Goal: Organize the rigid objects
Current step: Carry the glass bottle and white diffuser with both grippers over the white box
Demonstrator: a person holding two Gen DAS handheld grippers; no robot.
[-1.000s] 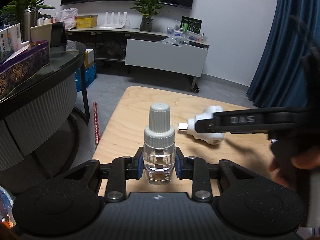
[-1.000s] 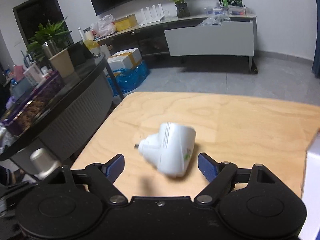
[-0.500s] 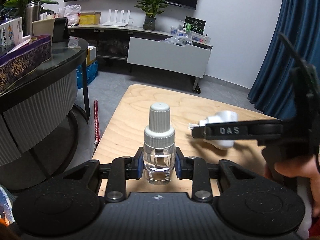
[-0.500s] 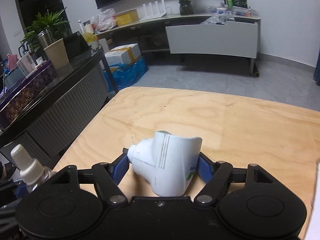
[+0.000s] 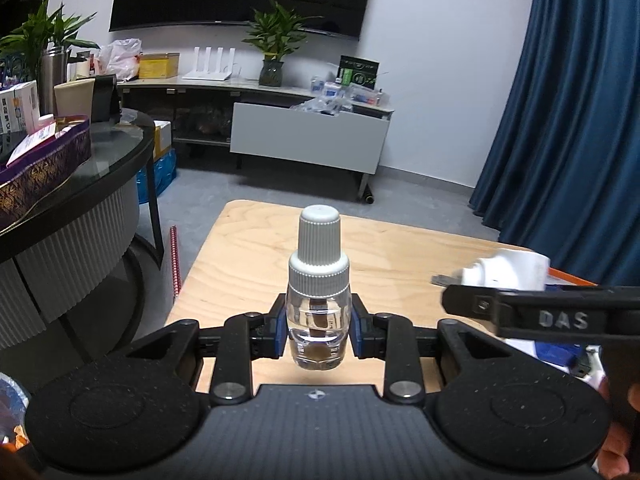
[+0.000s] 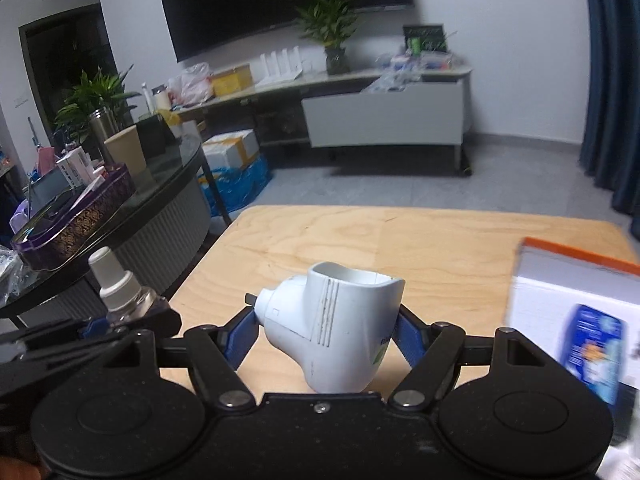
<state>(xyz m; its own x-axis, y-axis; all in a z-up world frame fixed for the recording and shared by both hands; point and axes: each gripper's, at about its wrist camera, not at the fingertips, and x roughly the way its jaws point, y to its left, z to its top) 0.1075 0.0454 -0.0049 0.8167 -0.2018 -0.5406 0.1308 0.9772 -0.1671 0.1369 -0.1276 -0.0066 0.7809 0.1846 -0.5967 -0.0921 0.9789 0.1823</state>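
My left gripper [image 5: 319, 326] is shut on a small clear bottle [image 5: 319, 320] with a ribbed white cap, held upright above the near left part of the wooden table [image 5: 256, 240]. My right gripper [image 6: 325, 332] is shut on a white plug-in heater unit [image 6: 336, 332], lifted above the table. In the left wrist view the heater unit [image 5: 504, 270] shows at the right behind the right gripper's black finger [image 5: 540, 316]. In the right wrist view the bottle [image 6: 120, 284] and left gripper show at the left.
A white box with an orange edge [image 6: 576, 304] lies on the table's right side. A round dark glass table [image 5: 80, 184] with boxes stands to the left. A TV cabinet [image 5: 308, 140] and blue curtain [image 5: 560, 120] lie beyond.
My right gripper closed on the white heater unit and lifted it off the table, moving right. The left gripper kept holding the bottle and rose slightly.
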